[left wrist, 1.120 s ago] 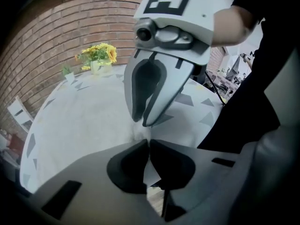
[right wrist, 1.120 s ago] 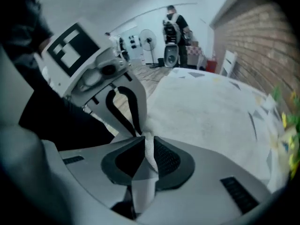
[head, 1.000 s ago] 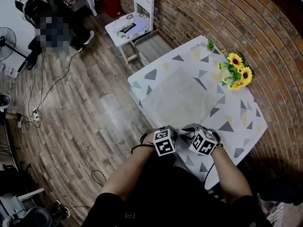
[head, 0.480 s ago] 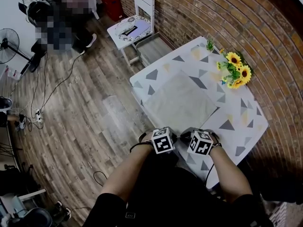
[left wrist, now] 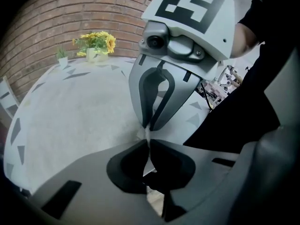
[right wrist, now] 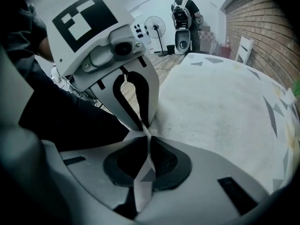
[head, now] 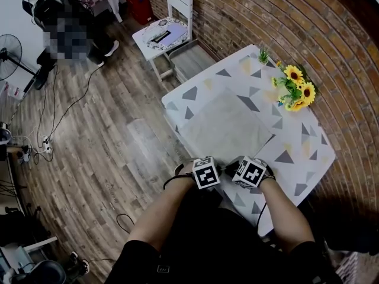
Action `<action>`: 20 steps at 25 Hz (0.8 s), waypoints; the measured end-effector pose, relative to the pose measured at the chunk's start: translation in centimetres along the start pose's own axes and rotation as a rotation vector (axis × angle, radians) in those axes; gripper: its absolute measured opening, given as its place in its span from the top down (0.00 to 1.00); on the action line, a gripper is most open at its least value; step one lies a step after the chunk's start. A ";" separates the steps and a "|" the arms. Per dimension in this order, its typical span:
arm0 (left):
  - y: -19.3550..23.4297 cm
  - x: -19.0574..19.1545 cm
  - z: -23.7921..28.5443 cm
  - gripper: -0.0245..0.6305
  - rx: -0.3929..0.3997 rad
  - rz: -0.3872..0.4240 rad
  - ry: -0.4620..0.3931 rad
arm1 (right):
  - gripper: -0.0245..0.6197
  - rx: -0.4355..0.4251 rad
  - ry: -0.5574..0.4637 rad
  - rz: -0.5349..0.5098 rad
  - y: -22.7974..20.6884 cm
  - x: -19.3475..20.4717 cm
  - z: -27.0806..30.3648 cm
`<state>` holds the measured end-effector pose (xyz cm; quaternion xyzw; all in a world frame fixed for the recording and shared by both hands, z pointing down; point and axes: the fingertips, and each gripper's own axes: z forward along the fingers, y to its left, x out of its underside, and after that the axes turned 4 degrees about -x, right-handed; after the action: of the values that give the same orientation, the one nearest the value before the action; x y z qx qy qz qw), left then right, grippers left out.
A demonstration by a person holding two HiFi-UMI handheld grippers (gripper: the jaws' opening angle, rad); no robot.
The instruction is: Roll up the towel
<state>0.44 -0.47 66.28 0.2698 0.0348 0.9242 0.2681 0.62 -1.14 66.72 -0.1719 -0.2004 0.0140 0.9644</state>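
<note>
Two grippers meet tip to tip at the near edge of the table (head: 305,158). The left gripper (left wrist: 149,143) has its jaws squeezed tight on the near edge of the towel (left wrist: 79,111). A thin white bit of it pokes up between the pads. The right gripper (right wrist: 149,142) is just beside it. Its jaws have just been closing, and they pinch the same edge of the towel, with a white strip stuck between them. Out past both pairs of jaws, the rest of the towel lies flat and spread out on the table. Farther past the jaws, at the table's far side, stands a bunch of yellow sunflowers (head: 296,90), close to the brick wall (head: 254,16). Far off past the table's other end are a white chair (head: 179,2) and a standing fan (head: 7,51) on the wood floor (head: 100,135).
</note>
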 end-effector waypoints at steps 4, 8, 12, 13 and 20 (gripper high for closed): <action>0.4 0.1 -0.1 0.92 0.014 -0.033 -0.015 | 0.89 -0.021 0.003 -0.021 0.2 -0.7 -0.7; 0.3 0.4 -0.2 0.92 0.041 -0.062 -0.020 | 0.90 0.001 -0.024 -0.050 -0.2 -1.7 -1.6; 0.6 0.5 -0.2 0.92 0.054 -0.109 -0.033 | 0.92 -0.033 0.018 -0.070 0.6 -1.5 -1.3; 0.9 0.4 -0.1 0.92 0.052 -0.121 -0.041 | 0.92 -0.044 0.011 -0.077 1.0 -1.7 -1.3; 0.9 0.0 -0.3 0.92 0.071 -0.174 -0.081 | 0.90 0.018 0.065 -0.154 0.5 -0.7 -0.4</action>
<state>-0.19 -1.23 66.24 0.3123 0.0801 0.8839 0.3389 0.12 -0.84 65.93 -0.1478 -0.1812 -0.0638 0.9702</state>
